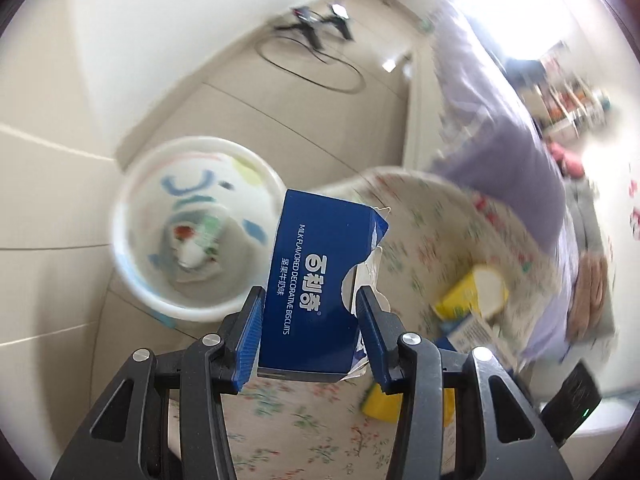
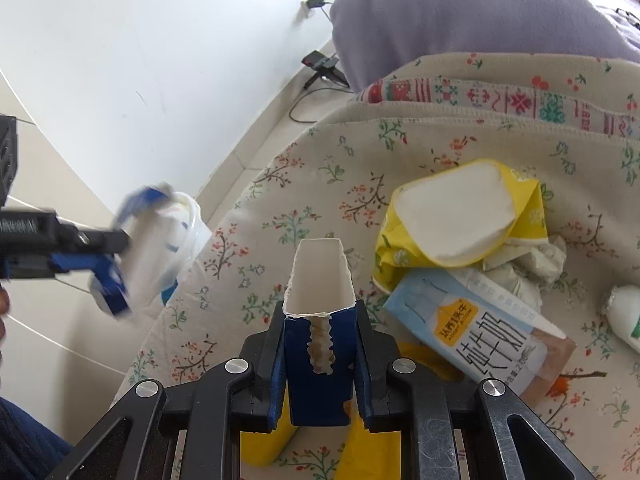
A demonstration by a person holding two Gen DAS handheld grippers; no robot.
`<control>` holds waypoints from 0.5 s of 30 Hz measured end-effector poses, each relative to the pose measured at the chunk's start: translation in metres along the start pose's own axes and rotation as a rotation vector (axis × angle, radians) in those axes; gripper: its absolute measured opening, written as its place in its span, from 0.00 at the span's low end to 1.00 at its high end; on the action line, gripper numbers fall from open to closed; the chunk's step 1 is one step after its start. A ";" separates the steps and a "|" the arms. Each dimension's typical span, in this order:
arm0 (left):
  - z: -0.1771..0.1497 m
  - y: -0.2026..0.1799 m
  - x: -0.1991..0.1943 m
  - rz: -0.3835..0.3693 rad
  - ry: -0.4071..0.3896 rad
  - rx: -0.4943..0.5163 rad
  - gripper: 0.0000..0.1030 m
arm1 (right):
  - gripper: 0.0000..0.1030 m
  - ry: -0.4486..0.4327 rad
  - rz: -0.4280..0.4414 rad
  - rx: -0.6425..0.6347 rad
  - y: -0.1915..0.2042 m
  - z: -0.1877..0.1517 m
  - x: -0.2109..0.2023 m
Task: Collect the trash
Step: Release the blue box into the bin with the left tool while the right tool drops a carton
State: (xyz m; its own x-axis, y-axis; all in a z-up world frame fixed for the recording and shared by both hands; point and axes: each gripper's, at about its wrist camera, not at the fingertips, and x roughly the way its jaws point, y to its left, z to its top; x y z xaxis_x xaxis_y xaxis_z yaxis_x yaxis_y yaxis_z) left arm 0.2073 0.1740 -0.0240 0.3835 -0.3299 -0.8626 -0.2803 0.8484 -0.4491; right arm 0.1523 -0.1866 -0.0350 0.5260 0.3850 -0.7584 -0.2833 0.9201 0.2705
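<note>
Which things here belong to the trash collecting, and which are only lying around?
For the job:
- left gripper holding blue biscuit box
- right gripper holding torn blue box
- white bin
- yellow wrapper
- milk carton
- crumpled tissue

Just lying about:
- purple pillow
- floor cables

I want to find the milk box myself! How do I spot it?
Look at the floral blanket on the bed. Its pile of trash sits right of the right gripper, which grips a torn blue box. The milk carton lies flat beneath the yellow wrapper: pale blue, with big dark Chinese characters and an orange label.
</note>
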 end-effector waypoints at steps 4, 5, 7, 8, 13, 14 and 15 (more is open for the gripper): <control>0.013 0.031 -0.013 0.052 -0.047 -0.055 0.47 | 0.24 -0.035 0.041 0.005 0.004 0.003 -0.006; 0.016 0.038 -0.012 0.079 -0.051 -0.066 0.47 | 0.24 -0.048 0.060 0.002 0.006 0.003 -0.008; 0.020 0.045 -0.007 0.092 -0.036 -0.078 0.47 | 0.24 -0.071 0.097 -0.008 0.012 0.004 -0.012; 0.023 0.049 -0.002 0.095 -0.019 -0.086 0.47 | 0.24 -0.082 0.114 -0.017 0.016 0.004 -0.013; 0.037 0.063 0.015 0.098 0.031 -0.114 0.47 | 0.24 -0.072 0.149 -0.040 0.040 0.008 0.000; 0.040 0.064 0.016 0.114 0.023 -0.111 0.47 | 0.24 -0.064 0.152 -0.044 0.046 0.009 0.004; 0.040 0.066 0.016 0.125 0.018 -0.111 0.47 | 0.24 -0.059 0.156 -0.047 0.050 0.011 0.009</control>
State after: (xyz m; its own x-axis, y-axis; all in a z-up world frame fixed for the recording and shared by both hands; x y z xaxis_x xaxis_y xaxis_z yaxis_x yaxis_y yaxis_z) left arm 0.2302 0.2411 -0.0584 0.3242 -0.2327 -0.9169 -0.4207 0.8327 -0.3601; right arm 0.1517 -0.1367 -0.0220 0.5186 0.5278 -0.6727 -0.4014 0.8449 0.3535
